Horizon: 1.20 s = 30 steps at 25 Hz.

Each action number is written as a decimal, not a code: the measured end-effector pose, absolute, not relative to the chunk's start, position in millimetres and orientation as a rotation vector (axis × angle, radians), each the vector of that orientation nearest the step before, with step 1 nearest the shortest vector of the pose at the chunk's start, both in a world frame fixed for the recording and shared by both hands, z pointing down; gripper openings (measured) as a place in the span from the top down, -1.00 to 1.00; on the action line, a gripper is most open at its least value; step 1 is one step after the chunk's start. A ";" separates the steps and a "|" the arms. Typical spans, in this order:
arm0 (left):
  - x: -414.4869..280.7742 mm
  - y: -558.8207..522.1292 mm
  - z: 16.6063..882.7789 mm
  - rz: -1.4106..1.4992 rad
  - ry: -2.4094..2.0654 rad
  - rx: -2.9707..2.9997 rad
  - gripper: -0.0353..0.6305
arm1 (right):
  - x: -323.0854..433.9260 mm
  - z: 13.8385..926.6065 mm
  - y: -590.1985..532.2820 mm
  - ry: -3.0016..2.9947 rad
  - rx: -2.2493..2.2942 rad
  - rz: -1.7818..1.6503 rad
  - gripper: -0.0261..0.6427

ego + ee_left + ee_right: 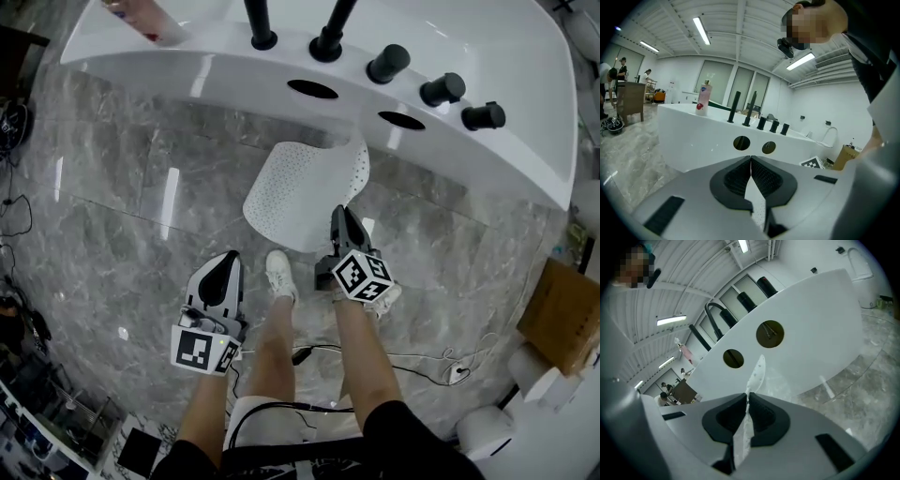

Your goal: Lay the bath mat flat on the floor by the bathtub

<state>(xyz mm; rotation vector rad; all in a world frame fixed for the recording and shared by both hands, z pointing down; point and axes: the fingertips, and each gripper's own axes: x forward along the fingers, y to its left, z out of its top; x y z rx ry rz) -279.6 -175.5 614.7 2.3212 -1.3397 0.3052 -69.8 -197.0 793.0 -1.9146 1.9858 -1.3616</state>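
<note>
I read this as a mock bathroom set up inside a big lab or test hall rather than a home. A white freestanding bathtub [216,70] with black taps [325,37] and knobs [387,64] stands on a grey marble-look floor [112,216], and a pink bottle [703,98] sits on its rim. Around it, the left gripper view opens onto a wide room with a ribbed ceiling, long strip lights [701,30] and tall glass partitions [740,86]. People [621,68] stand far off at the room's edge. In the head view I see loose cables [412,361] trailing over the tiles, and a cardboard box [562,314] off to the side.
</note>
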 end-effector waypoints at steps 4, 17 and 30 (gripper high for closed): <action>-234.7 -169.1 631.1 0.312 -1.291 2.333 0.85 | -17.0 818.8 -179.6 1.973 -1.989 -1.374 0.82; -123.5 -150.0 696.3 0.384 -1.139 2.415 0.85 | 103.3 943.0 -103.9 2.026 -2.170 -1.555 0.82; -88.0 -149.0 768.2 0.472 -1.077 2.503 0.85 | 171.1 1097.5 -45.6 1.965 -2.463 -1.752 0.81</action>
